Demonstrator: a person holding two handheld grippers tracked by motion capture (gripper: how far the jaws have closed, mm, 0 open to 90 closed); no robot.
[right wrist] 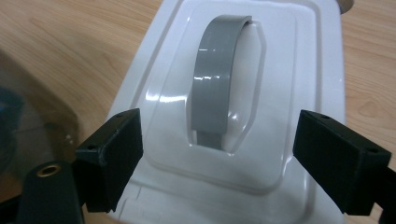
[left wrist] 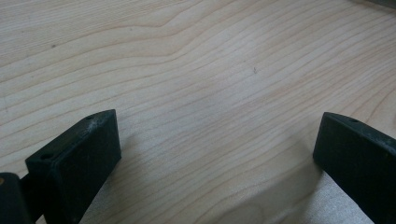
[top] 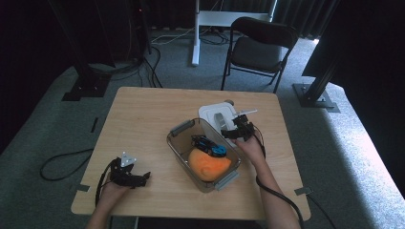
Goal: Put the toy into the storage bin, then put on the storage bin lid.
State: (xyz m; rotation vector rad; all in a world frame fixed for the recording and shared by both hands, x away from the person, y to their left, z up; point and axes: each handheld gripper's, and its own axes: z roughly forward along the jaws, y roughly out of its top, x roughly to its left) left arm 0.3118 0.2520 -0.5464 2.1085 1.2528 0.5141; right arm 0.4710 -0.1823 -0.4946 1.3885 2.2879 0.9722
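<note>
A clear plastic bin (top: 177,145) with grey latches sits mid-table and holds an orange soft thing (top: 208,164) and a blue toy car (top: 209,145). Behind it lies its white lid (top: 213,114) with a grey strap handle (top: 221,119). My right gripper (top: 237,133) hovers open over the lid's near end. In the right gripper view the grey handle (right wrist: 215,86) runs up between the wide-apart jaws, with the lid (right wrist: 299,60) beneath. My left gripper (top: 141,179) rests open at the table's front left, with bare wood (left wrist: 210,93) between its jaws.
The wooden table (top: 143,114) has bare room along its left and back. On the floor behind it stand a black folding chair (top: 260,47) and a white desk leg (top: 195,33). Black frame posts (top: 317,81) stand on either side. A cable (top: 62,164) loops on the carpet at left.
</note>
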